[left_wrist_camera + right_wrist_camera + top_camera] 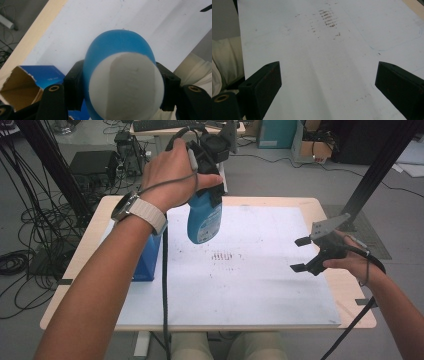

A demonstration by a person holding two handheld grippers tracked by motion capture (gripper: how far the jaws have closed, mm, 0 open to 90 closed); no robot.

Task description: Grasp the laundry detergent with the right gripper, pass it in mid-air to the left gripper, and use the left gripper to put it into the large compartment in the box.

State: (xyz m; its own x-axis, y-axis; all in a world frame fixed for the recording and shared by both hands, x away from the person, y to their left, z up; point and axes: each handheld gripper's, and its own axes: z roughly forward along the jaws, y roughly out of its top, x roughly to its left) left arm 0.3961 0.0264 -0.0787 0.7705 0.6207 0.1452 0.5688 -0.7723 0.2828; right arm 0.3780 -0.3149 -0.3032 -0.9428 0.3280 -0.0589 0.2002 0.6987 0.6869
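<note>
A blue bottle (pixel 204 221) with a white label hangs in the air over the far left part of the white sheet (pixel 250 285), bottom end down. My left gripper (pixel 209 195) is shut on its upper part. In the left gripper view the bottle's white cap (pixel 125 85) and blue body (pixel 117 42) sit squeezed between the two black jaws. My right gripper (pixel 299 254) hovers low over the sheet's right side, open, with nothing between its jaws. In the right gripper view the right gripper (pixel 327 82) has bare sheet between its wide-apart jaws.
An open blue cardboard box (pixel 147 257) stands at the sheet's left edge, under my left forearm; its torn opening (pixel 22 82) faces up. Dark smudges (pixel 221 255) mark the sheet's middle. The wooden table (pixel 90 245) borders the sheet. Cables and equipment lie on the floor beyond.
</note>
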